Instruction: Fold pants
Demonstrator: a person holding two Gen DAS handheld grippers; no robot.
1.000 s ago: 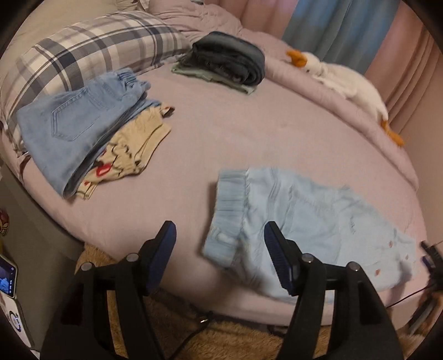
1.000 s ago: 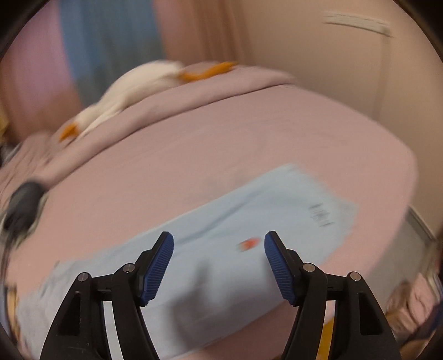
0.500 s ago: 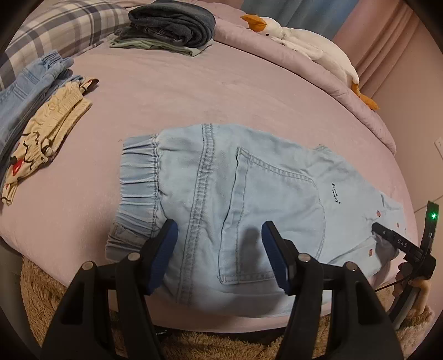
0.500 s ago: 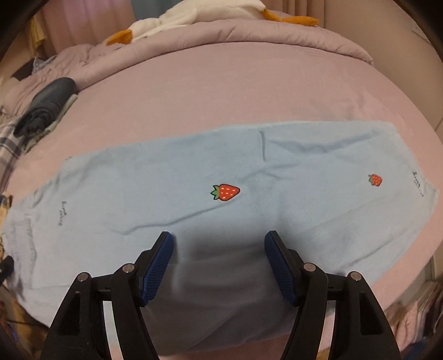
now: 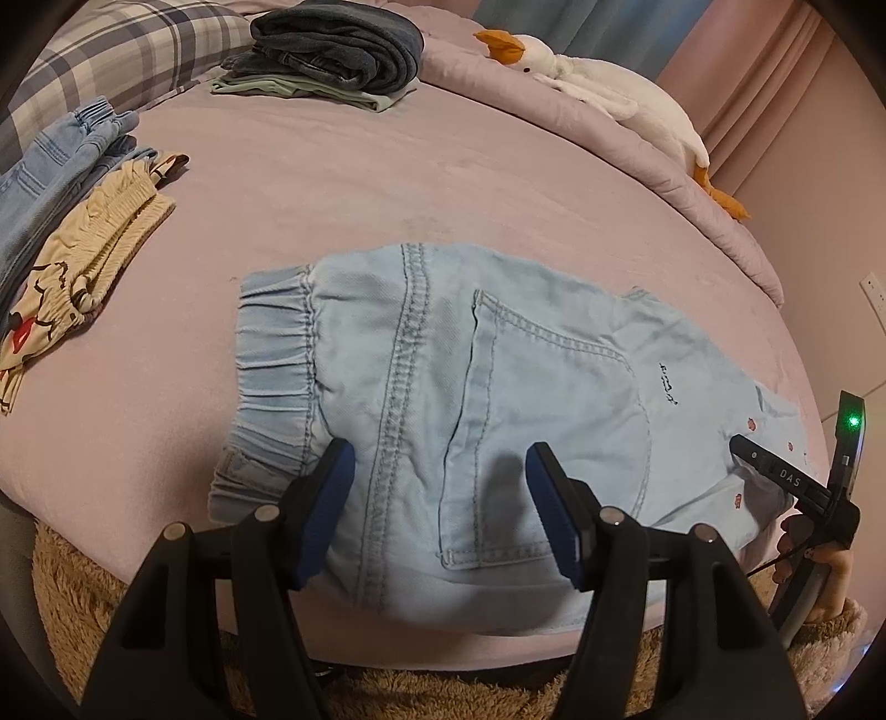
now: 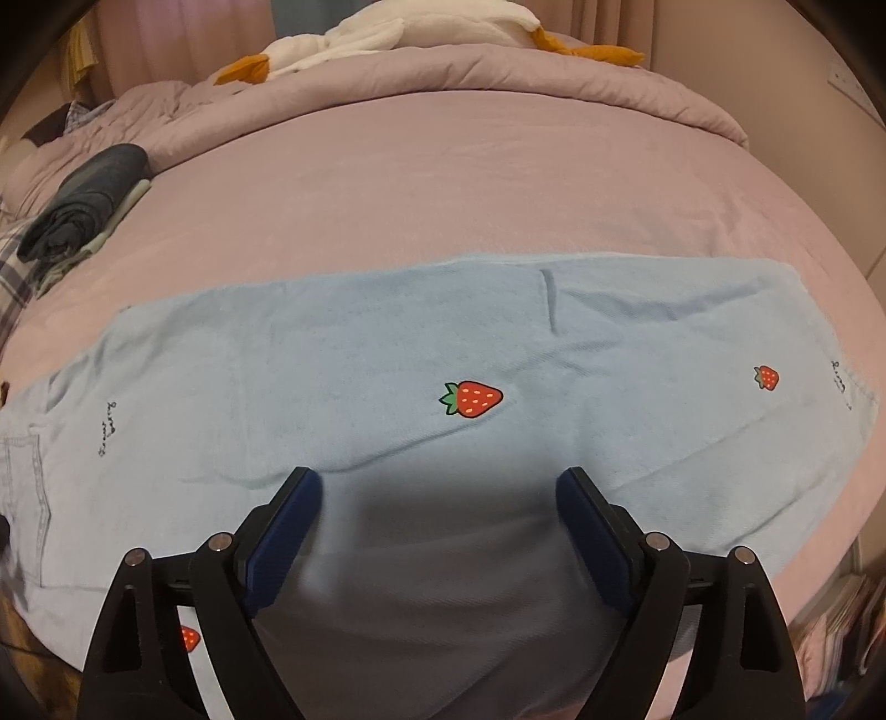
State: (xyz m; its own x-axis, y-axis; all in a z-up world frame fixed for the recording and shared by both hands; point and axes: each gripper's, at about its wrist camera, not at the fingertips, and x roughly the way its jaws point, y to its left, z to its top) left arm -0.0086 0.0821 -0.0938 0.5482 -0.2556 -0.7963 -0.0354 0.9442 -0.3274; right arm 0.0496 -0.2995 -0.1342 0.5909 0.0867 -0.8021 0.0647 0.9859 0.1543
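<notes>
Light blue denim pants with strawberry prints lie flat along the near edge of the pink bed, elastic waistband to the left. My left gripper hovers over the seat beside the back pocket, jaws apart and opening slightly, pads not pressing the cloth. In the right wrist view the pants' leg stretches across the bed. My right gripper hangs over the leg's near edge below a strawberry, jaws opening wide, nothing gripped. It also shows at the left wrist view's right edge as the right gripper.
Folded dark jeans sit at the back on a green garment. Folded blue jeans and a cream printed garment lie at the left. A goose plush lies on the rolled duvet. A brown shaggy rug is below the bed edge.
Both grippers have come down and closer over the pants, then held still. The right jaws have spread wider. The pants have not moved.
</notes>
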